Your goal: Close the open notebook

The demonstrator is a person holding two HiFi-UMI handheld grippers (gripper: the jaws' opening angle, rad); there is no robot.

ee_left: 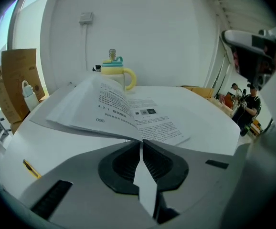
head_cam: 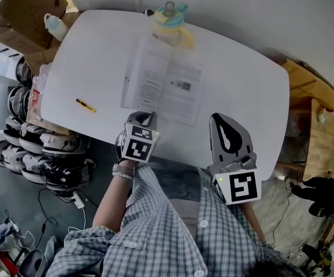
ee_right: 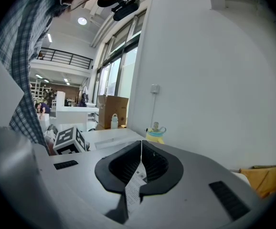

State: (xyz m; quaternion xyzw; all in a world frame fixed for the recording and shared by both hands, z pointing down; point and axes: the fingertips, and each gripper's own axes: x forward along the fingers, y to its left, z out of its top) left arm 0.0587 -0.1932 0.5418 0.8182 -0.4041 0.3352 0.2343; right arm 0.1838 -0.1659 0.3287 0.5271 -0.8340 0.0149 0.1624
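The open notebook (head_cam: 175, 85) lies on the white table (head_cam: 248, 85), printed pages up. My left gripper (head_cam: 145, 119) sits at its near edge by the spine, shut on the bottom edge of the left-hand pages. In the left gripper view those pages (ee_left: 97, 106) rise in a curved fan from the jaw tips of the left gripper (ee_left: 142, 141), while the right-hand page (ee_left: 159, 123) lies flat. My right gripper (head_cam: 218, 118) hovers over the table's near edge, right of the notebook and apart from it. The right gripper (ee_right: 141, 143) is shut and holds nothing.
A yellow lidded cup (head_cam: 170, 25) stands just beyond the notebook's far edge. A yellow pen (head_cam: 86, 105) lies on the table's left part. Cardboard boxes (head_cam: 31, 7) and a white bottle (head_cam: 55, 26) are at far left, helmets (head_cam: 34, 149) on the floor, wooden shelving (head_cam: 320, 126) at right.
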